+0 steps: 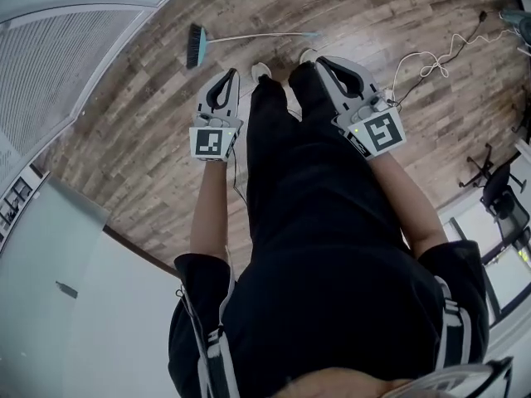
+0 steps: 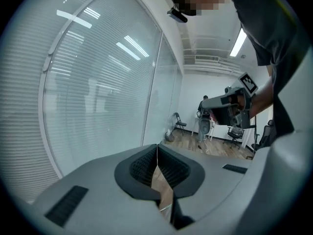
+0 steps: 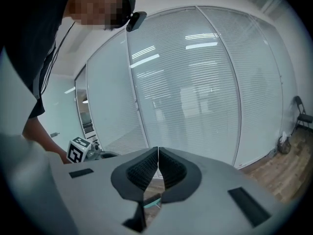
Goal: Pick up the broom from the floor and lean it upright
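The broom (image 1: 197,46) lies flat on the wooden floor, its dark bristle head at the left and its thin pale handle (image 1: 257,36) running right, just beyond the person's shoes. My left gripper (image 1: 231,72) is shut and empty, held above the floor short of the bristle head. My right gripper (image 1: 323,59) is also shut and empty, near the handle's far end. In the left gripper view the left gripper (image 2: 157,146) has its pads together, with a sliver of handle (image 2: 166,208) below. The right gripper (image 3: 158,150) looks the same, with a teal handle tip (image 3: 152,203) beneath.
A glass wall with blinds (image 1: 58,65) runs along the left. White cables (image 1: 427,60) trail over the floor at the right, and an office chair (image 1: 498,185) stands further right. The person's shoes (image 1: 261,69) are just short of the handle.
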`<state>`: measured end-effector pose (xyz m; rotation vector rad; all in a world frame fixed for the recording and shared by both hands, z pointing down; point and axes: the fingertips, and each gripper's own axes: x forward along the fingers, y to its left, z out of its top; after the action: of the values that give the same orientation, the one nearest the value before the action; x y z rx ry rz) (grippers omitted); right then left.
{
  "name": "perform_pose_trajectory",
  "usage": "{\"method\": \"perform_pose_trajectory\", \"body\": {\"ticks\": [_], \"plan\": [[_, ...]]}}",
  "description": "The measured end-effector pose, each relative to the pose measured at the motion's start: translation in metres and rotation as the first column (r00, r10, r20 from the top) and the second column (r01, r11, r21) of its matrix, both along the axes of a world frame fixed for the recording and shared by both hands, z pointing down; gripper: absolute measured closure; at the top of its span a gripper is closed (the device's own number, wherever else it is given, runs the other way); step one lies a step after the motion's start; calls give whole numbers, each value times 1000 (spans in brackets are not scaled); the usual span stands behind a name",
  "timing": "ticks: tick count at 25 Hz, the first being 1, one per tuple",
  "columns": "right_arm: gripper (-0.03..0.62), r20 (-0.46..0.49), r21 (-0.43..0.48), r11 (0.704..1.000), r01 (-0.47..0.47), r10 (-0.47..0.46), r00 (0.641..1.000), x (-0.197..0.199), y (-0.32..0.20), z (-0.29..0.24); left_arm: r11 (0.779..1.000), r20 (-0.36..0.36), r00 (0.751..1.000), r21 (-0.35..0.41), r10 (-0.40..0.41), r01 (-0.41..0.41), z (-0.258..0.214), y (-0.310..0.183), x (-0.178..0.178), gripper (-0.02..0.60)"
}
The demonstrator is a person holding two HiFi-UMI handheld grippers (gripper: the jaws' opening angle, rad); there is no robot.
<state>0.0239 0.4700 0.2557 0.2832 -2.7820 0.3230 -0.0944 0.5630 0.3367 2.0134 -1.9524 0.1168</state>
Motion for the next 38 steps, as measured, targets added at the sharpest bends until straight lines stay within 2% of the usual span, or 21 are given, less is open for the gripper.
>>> {"method": "perform_pose_trajectory", "body": {"ticks": [3, 5, 7, 9, 13, 17, 20, 22, 24, 26, 28, 30, 31, 32, 35, 38], "plan": [[574, 19, 18, 1000, 26, -26, 999, -16, -10, 1, 995, -22, 999, -88, -50, 48, 37, -2, -21, 561], [574, 56, 36, 999, 18, -20, 998, -24, -24, 0, 987, -21, 999, -155, -50, 46, 66, -5, -25, 561], [574, 84, 39, 999, -16, 13, 996, -28, -44, 6, 973, -17, 1000, -230, 18, -22, 101, -15, -21, 561], [574, 99, 38, 998, -45, 41, 994, -29, -61, 17, 950, 0, 995, -299, 97, -92, 141, -26, -15, 561], [574, 109, 6, 998, -67, 66, 992, -22, -86, 60, 915, 71, 982, -381, 174, -135, 237, -58, -17, 561], [574, 76, -42, 991, -127, 130, 989, 4, -104, 122, 850, -3, 978, -494, 208, -182, 333, -74, 0, 560], [574, 52, -37, 979, -202, 203, 978, 27, -126, 187, 795, -10, 945, -538, 328, -281, 413, -79, 22, 560], [574, 55, -46, 961, -274, 276, 960, 34, -148, 232, 762, -17, 924, -560, 382, -326, 466, -85, 32, 559], [574, 79, -77, 931, -356, 362, 929, 36, -168, 269, 741, -34, 917, -577, 397, -342, 513, -90, 36, 558], [574, 106, -107, 910, -400, 411, 906, 33, -179, 300, 717, -36, 908, -601, 418, -354, 557, -92, 38, 520], [574, 122, -129, 906, -404, 418, 900, 29, -181, 326, 677, -9, 878, -632, 479, -376, 598, -92, 41, 459], [574, 128, -127, 915, -384, 399, 908, 29, -180, 346, 638, 22, 831, -654, 555, -408, 638, -91, 46, 448], [574, 132, -109, 924, -366, 379, 916, 30, -179, 356, 625, 33, 814, -659, 580, -418, 658, -92, 47, 444], [574, 134, -84, 935, -345, 354, 926, 33, -176, 365, 616, 39, 806, -666, 591, -420, 677, -91, 45, 443], [574, 93, -16, 958, -286, 286, 954, 53, -163, 399, 585, 38, 804, -706, 594, -399, 728, -76, 33, 443], [574, -8, -18, 958, -286, 286, 958, 79, -170, 437, 545, 48, 782, -743, 621, -388, 770, -72, 27, 443]]}}
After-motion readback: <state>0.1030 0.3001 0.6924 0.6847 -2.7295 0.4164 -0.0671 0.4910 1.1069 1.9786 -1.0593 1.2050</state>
